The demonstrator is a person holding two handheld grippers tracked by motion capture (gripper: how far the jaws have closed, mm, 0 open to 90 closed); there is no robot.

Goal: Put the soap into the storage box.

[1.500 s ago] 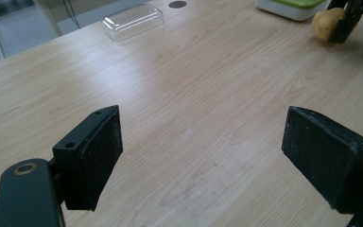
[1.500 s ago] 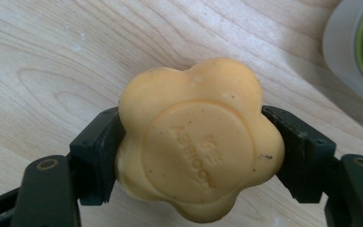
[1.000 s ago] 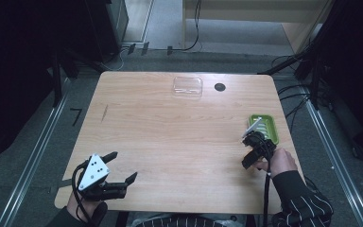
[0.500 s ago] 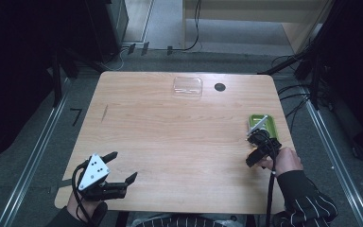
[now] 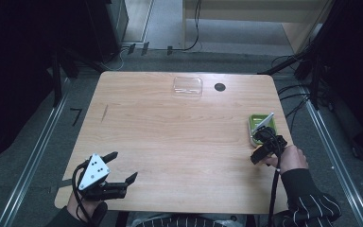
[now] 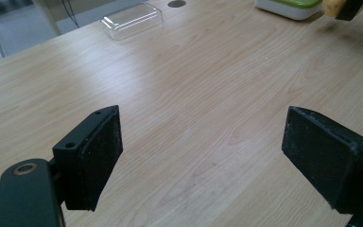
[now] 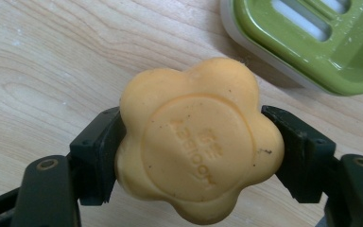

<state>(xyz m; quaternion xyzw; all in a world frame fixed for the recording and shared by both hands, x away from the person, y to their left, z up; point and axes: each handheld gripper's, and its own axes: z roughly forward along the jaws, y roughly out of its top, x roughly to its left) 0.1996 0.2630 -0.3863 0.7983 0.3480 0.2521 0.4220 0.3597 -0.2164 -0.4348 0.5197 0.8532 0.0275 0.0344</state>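
Orange flower-shaped soap (image 7: pixel 198 142) sits pinched in the right gripper (image 7: pixel 194 146) near the table's (image 5: pixel 170 137) right edge, just short of the green soap dish (image 7: pixel 312 42) — likely mid-carry; next it needs lowering into the dish. The left gripper (image 6: pixel 208 156) stands spread at the near-left corner

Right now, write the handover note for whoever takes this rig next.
Right claw: shut on the orange flower-shaped soap, held just short of the green soap dish at the table's right edge.
Left claw: open, holding nothing, at the near left corner of the table.
Clear plastic lid: at the far edge, beside a dark round hole.
Done: soap gripped.
Left: the dish holds no soap; probably set the soap in it and let go. Whether the lid belongs on afterwards cannot be told.
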